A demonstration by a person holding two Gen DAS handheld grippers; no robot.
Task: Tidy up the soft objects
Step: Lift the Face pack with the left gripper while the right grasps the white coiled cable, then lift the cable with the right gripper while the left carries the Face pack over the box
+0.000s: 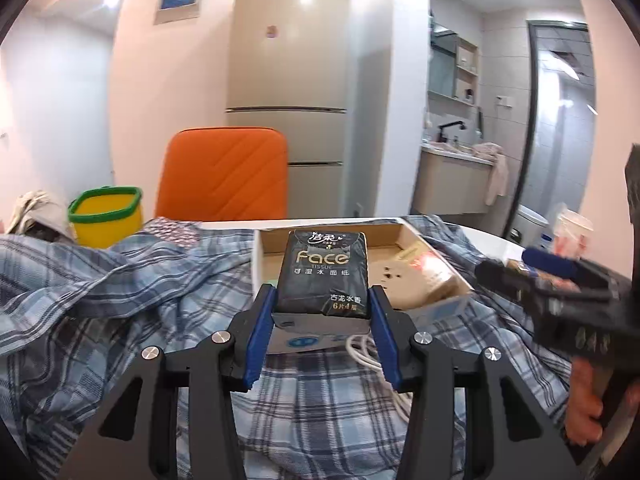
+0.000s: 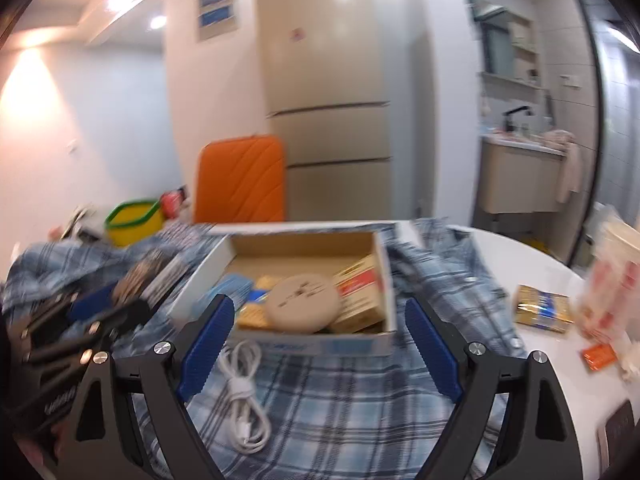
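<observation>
My left gripper (image 1: 322, 300) is shut on a black pack of Face tissues (image 1: 322, 274) and holds it upright in front of the open cardboard box (image 1: 404, 232). In the right wrist view the left gripper (image 2: 132, 292) shows blurred at the left with the pack. My right gripper (image 2: 320, 312) is open and empty, in front of the box (image 2: 312, 338), which holds a round beige disc (image 2: 304, 300), yellow packets and a blue pack. A blue plaid cloth (image 2: 340, 400) covers the table under both grippers.
A coiled white cable (image 2: 244, 396) lies on the cloth before the box. A gold tissue pack (image 2: 542, 308) and an orange sachet (image 2: 598, 356) lie on the white table at right. A yellow basket (image 1: 106, 216) and orange chair (image 1: 224, 176) stand behind.
</observation>
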